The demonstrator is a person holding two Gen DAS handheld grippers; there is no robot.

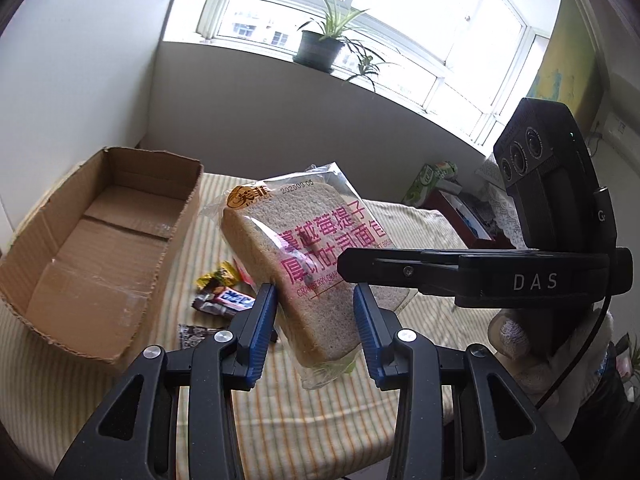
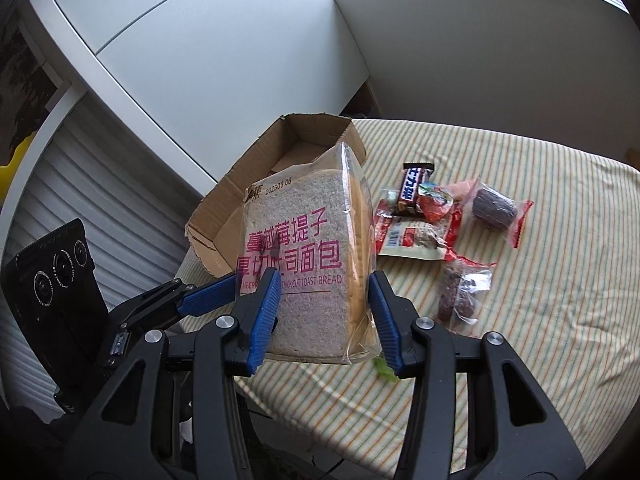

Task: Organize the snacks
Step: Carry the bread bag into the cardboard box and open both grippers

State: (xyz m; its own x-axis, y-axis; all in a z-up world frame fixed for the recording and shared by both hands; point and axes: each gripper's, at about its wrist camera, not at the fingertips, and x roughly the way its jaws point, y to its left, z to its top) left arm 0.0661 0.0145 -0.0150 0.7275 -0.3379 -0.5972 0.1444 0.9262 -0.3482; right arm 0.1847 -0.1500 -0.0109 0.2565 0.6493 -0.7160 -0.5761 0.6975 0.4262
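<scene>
A bagged slice of cranberry toast bread (image 1: 308, 256) with pink lettering is held in the air above the striped table; it also shows in the right wrist view (image 2: 304, 264). My left gripper (image 1: 316, 320) has its blue pads on both sides of the bread's lower part. My right gripper (image 2: 324, 312) also has its pads against the bread's sides. The right gripper's body shows in the left wrist view (image 1: 480, 276). An empty cardboard box (image 1: 100, 248) stands at the table's left, also behind the bread in the right wrist view (image 2: 288, 152).
A pile of wrapped snacks (image 2: 440, 220), among them a chocolate bar (image 2: 414, 188) and a dark roll (image 2: 494, 208), lies right of the box. The striped tablecloth (image 2: 540, 280) covers the table. A potted plant (image 1: 324, 46) stands on the windowsill.
</scene>
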